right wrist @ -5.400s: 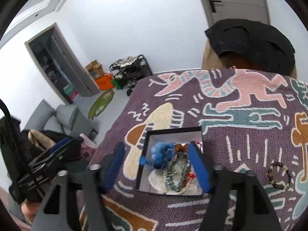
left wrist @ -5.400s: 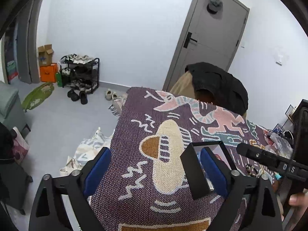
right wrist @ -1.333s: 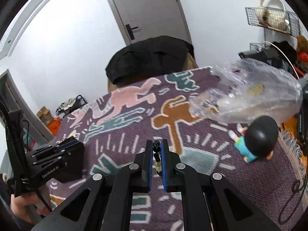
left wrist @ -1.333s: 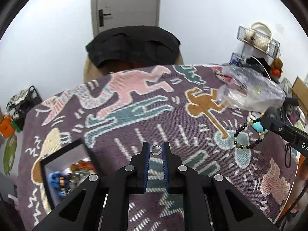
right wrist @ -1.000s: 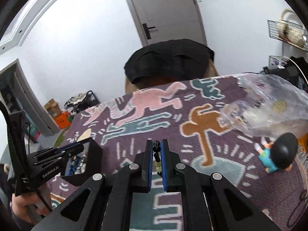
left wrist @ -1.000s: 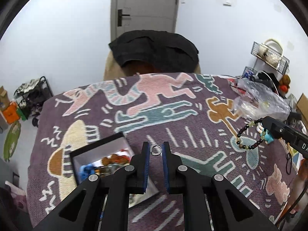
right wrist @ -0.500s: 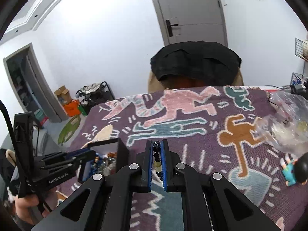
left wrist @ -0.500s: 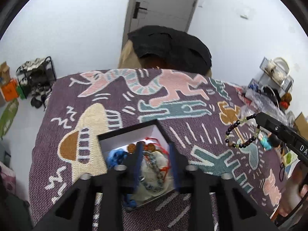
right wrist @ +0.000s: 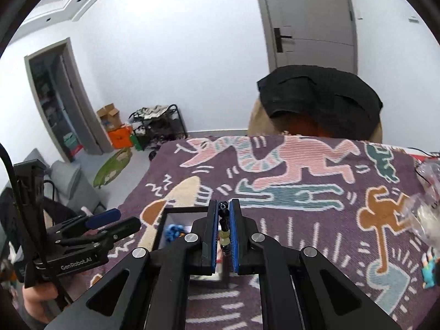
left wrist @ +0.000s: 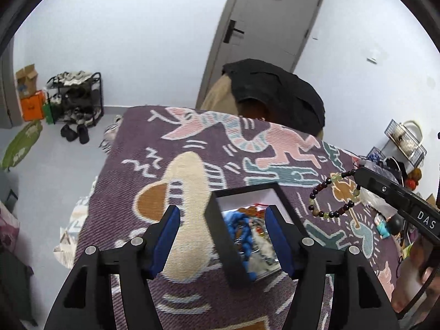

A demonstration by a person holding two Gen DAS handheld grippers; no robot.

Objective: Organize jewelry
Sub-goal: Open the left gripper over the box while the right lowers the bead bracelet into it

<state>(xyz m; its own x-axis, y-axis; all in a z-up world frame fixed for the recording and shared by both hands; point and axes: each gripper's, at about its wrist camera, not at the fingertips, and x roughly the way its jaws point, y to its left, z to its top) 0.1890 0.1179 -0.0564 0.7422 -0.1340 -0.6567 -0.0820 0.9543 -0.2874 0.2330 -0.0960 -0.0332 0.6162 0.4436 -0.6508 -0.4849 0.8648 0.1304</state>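
Now the bracelet (left wrist: 334, 196), pinched in the right claw (right wrist: 225, 231), hangs just right of the box (left wrist: 220, 236). It should be carried over the box's open top before being let go. The left claw (left wrist: 221, 236) is opening astride the near-left wall, gripping nothing.

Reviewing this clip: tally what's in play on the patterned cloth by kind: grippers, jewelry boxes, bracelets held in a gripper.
Grippers: 2 (left gripper, right gripper)
Jewelry boxes: 1 (black box)
Held bracelets: 1 (beaded bracelet)
Total: 4
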